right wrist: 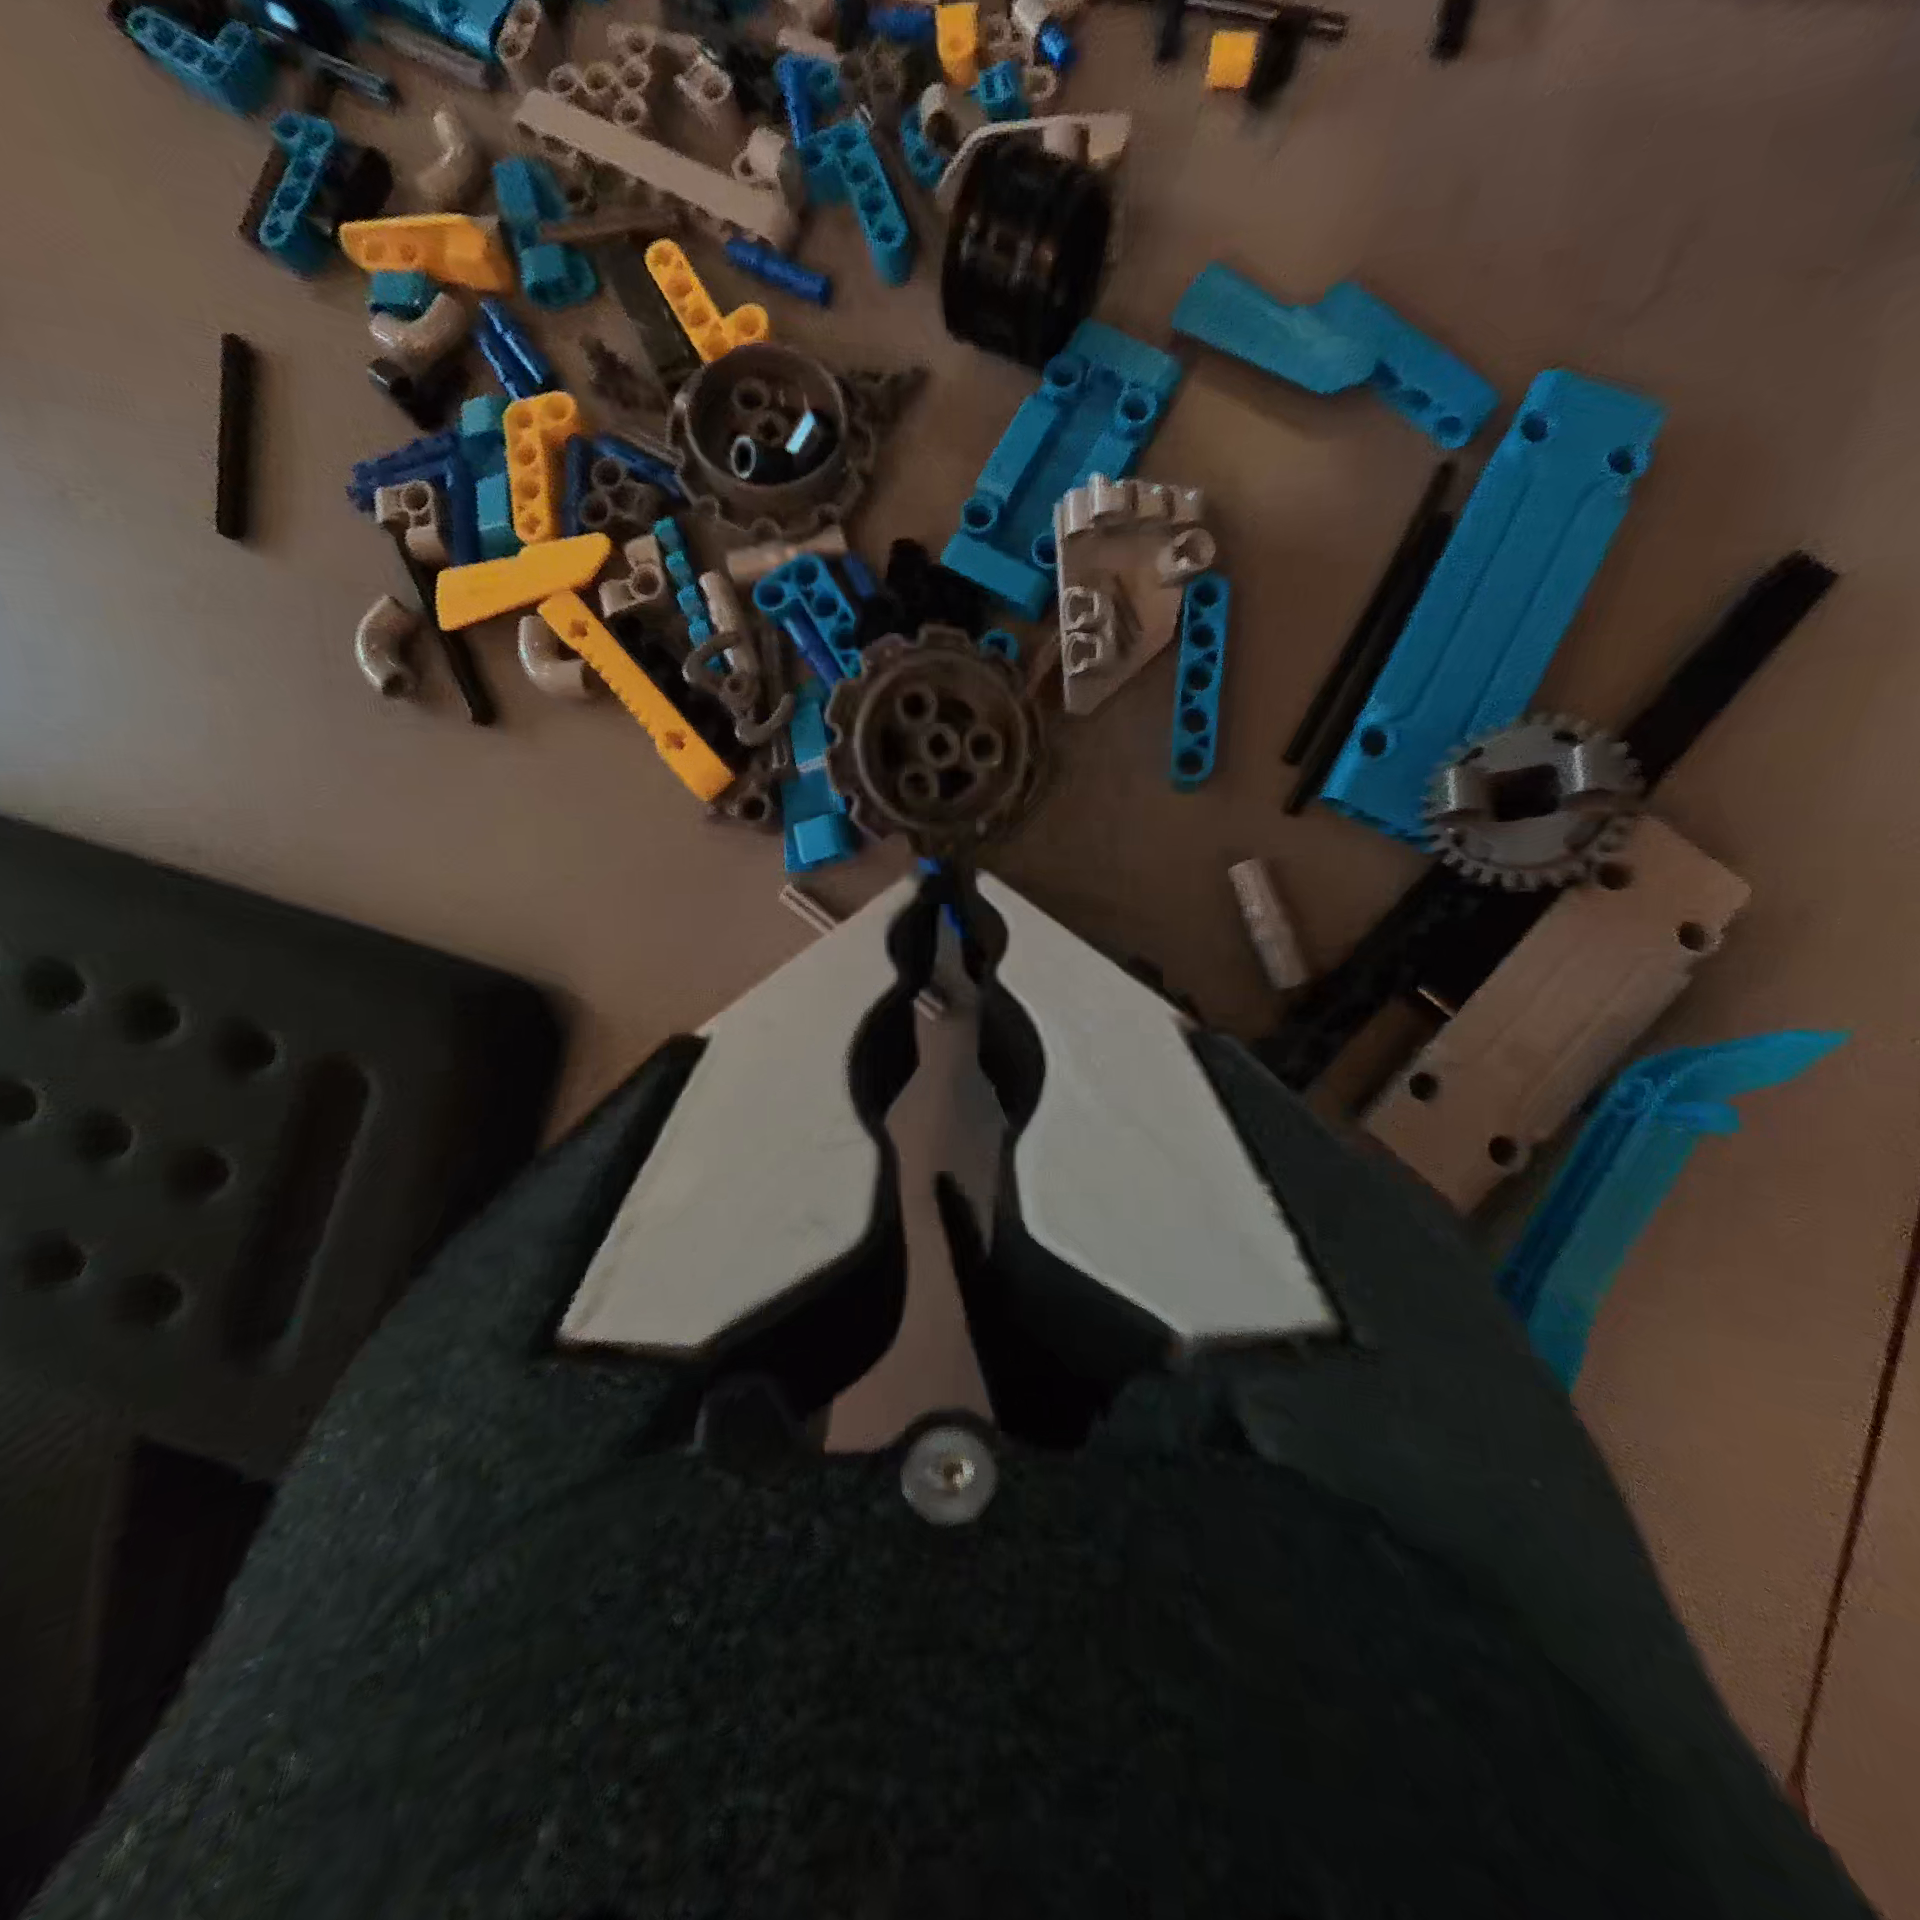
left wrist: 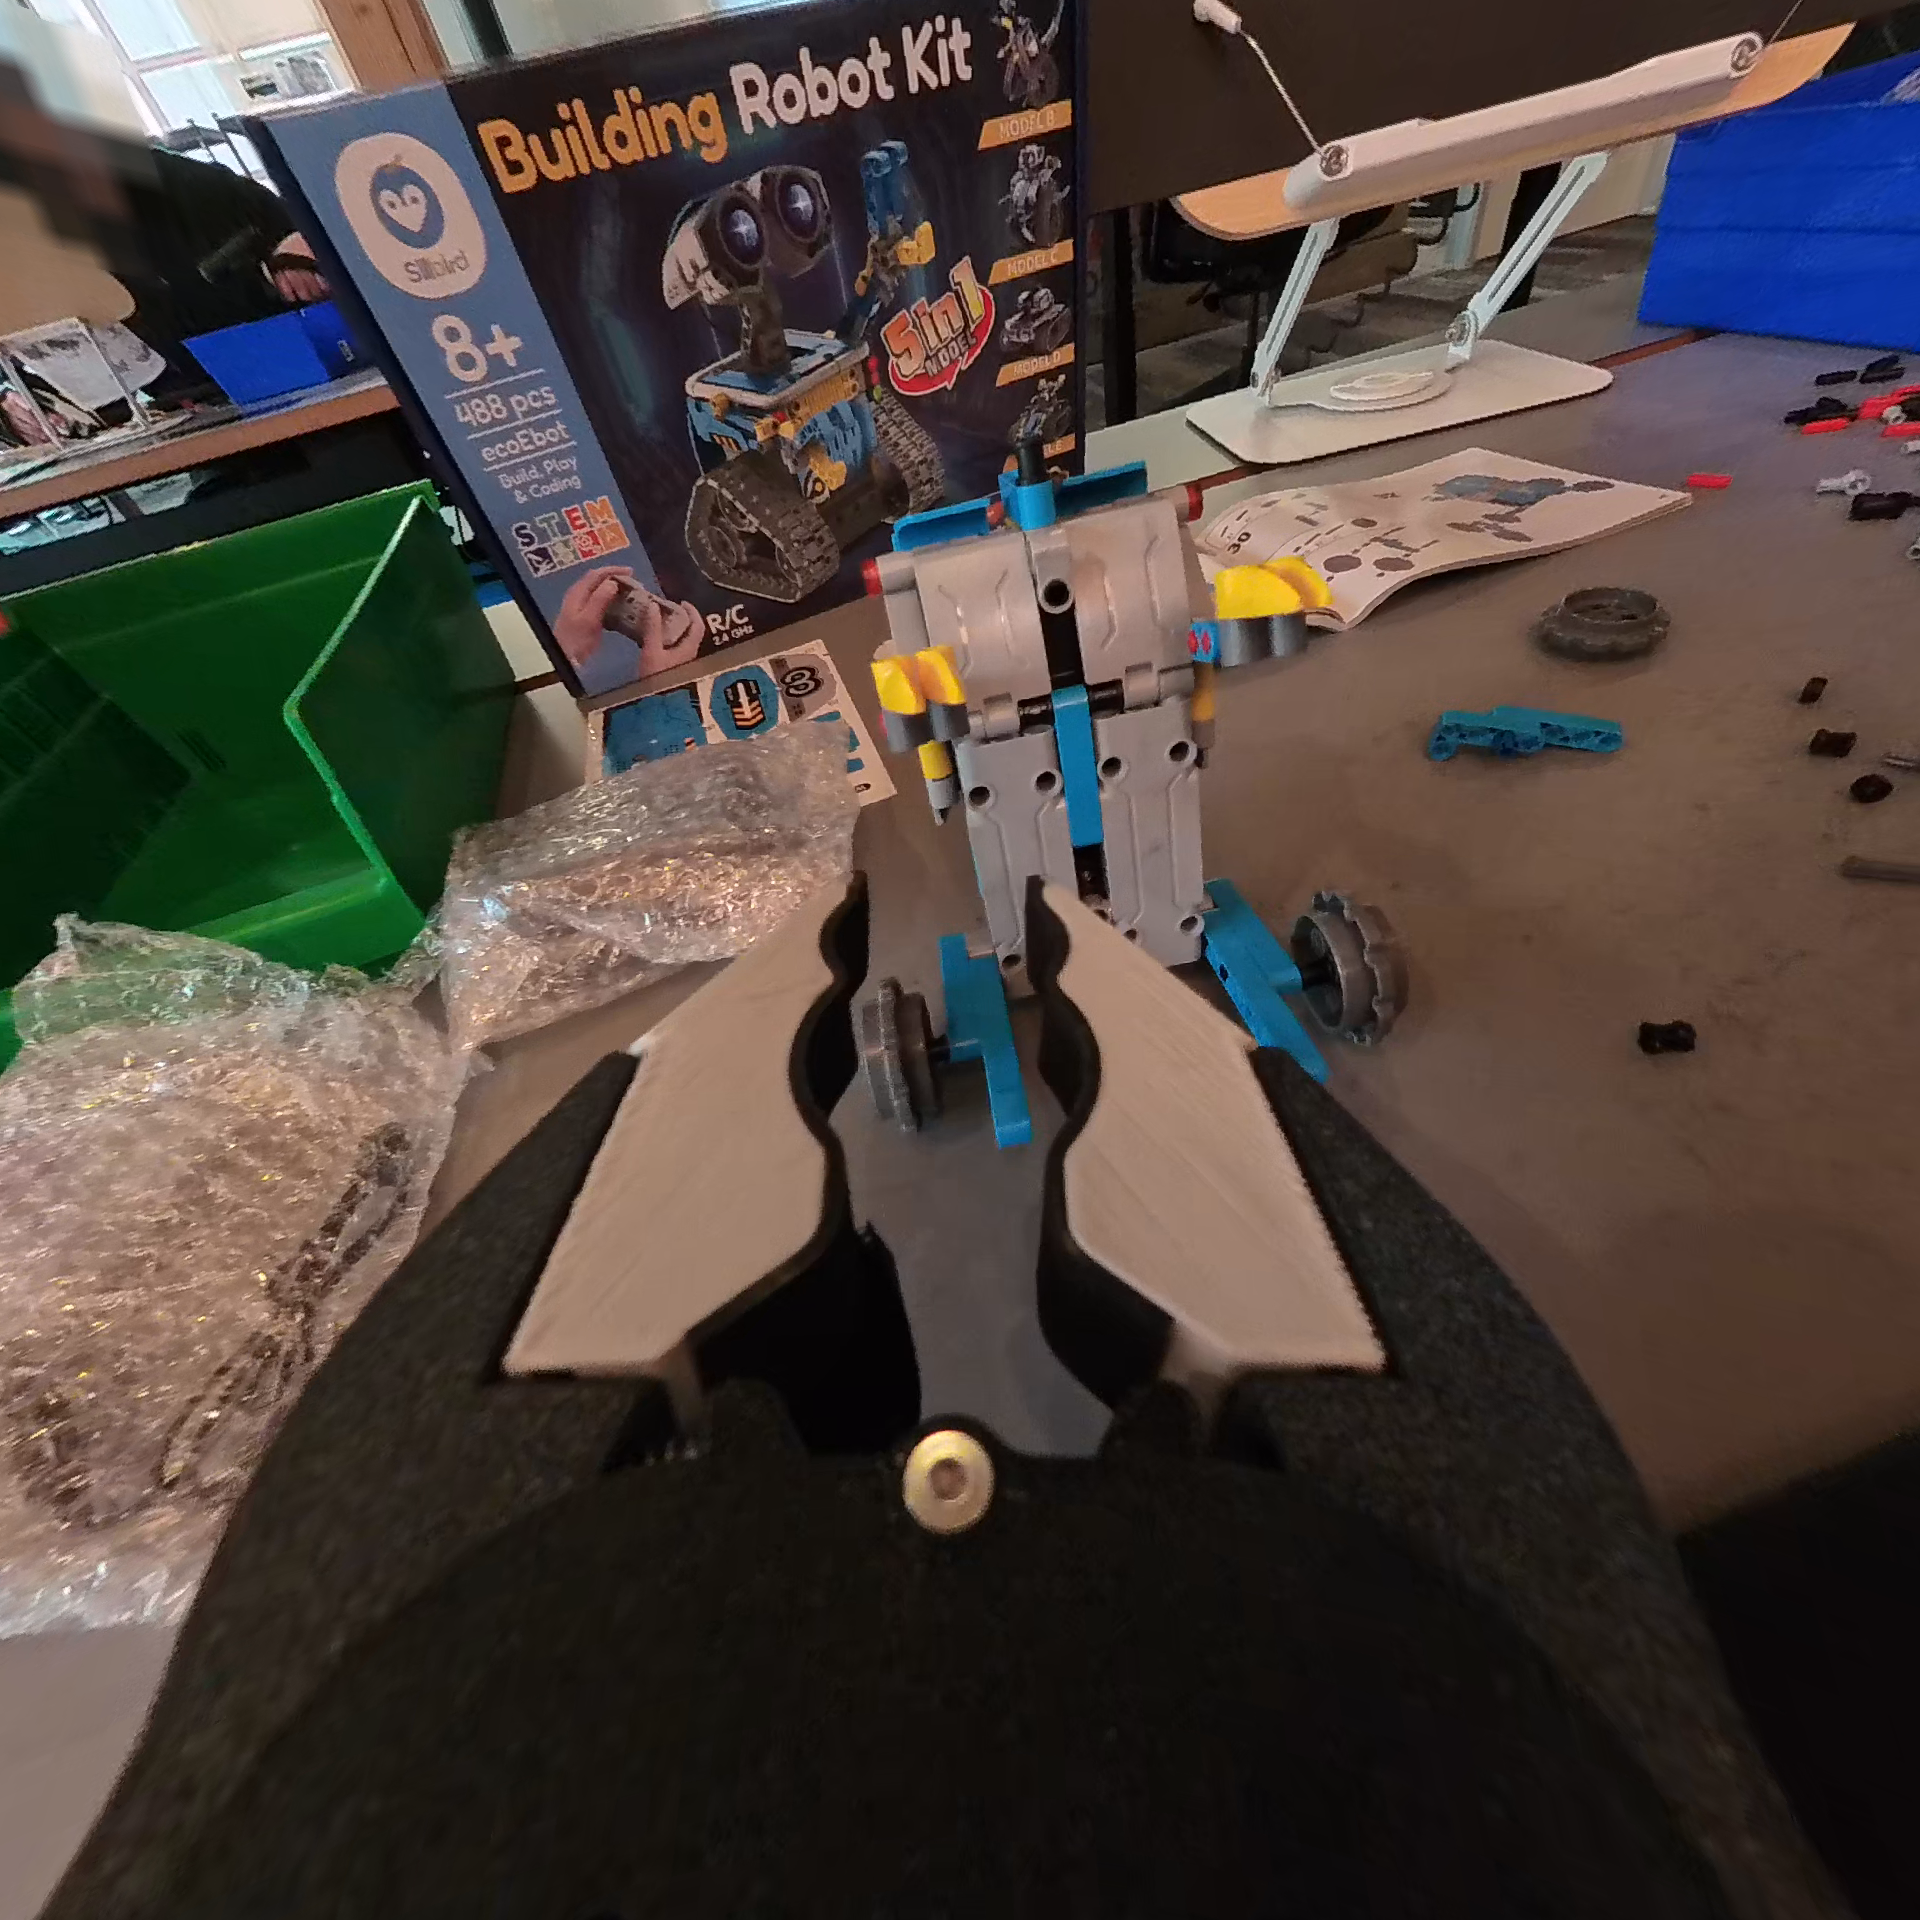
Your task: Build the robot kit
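Left tongs. The left gripper (left wrist: 951, 914) stands released and holds nothing. Its jaws are spread just in front of the foot of the part-built grey, blue and yellow brick robot model (left wrist: 1081, 727). The model stands upright on the grey table (left wrist: 1558, 1143) at 12 o'clock. Its small grey toothed wheel (left wrist: 899, 1049) shows through the gap between the jaws. I cannot tell whether anything touches.

- 9 o'clock: crumpled clear bubble wrap (left wrist: 644, 862).
- 10 o'clock, farther off: a green plastic bin (left wrist: 260, 727).
- Behind the model: the printed cardboard kit box (left wrist: 727, 312), upright.
- 2 o'clock: an open instruction booklet (left wrist: 1434, 530).

Right tongs. The right gripper (right wrist: 940, 904) is almost clenched. A small dark-blue pin (right wrist: 948, 916) appears pinched at its tips, though blur leaves this uncertain.

- Just beyond, 12 o'clock: a brown toothed wheel hub (right wrist: 935, 743).
- 11 o'clock: the heap of loose blue, yellow and beige pieces (right wrist: 582, 499).
- 2 o'clock: a long blue panel (right wrist: 1496, 603).
- 9 o'clock: a dark perforated tray (right wrist: 156, 1091).
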A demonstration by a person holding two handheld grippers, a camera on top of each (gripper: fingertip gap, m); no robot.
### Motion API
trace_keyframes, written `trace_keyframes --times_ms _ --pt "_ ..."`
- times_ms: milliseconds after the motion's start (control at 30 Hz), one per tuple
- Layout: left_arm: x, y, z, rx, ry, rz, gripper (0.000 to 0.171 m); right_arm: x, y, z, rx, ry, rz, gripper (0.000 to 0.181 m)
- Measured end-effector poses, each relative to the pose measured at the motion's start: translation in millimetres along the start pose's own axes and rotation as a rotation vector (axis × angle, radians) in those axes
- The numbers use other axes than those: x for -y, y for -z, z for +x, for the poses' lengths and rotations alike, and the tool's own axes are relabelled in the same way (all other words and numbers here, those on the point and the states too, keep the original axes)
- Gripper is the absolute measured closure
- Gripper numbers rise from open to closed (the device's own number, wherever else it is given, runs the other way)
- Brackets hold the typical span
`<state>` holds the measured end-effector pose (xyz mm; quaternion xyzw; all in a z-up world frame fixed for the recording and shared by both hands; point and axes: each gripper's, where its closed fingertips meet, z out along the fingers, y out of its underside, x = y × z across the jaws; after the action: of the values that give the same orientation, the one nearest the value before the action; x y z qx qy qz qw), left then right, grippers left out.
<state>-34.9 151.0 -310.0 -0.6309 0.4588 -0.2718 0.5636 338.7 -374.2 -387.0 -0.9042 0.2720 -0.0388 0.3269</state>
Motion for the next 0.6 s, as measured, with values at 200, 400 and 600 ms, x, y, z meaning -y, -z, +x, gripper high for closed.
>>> trace_keyframes --times_ms 200,400,600 --pt "2 7 -3 0.023 -0.009 0.015 0.143 33 19 -10 0.019 0.025 0.145 0.181" --pt "1 6 1 0.021 -0.037 0.001 0.143 39 9 -12 0.003 0.089 0.126 0.136" --pt "1 9 1 0.032 -0.047 0.005 0.143 30 -8 1 0.051 0.032 0.073 0.146"
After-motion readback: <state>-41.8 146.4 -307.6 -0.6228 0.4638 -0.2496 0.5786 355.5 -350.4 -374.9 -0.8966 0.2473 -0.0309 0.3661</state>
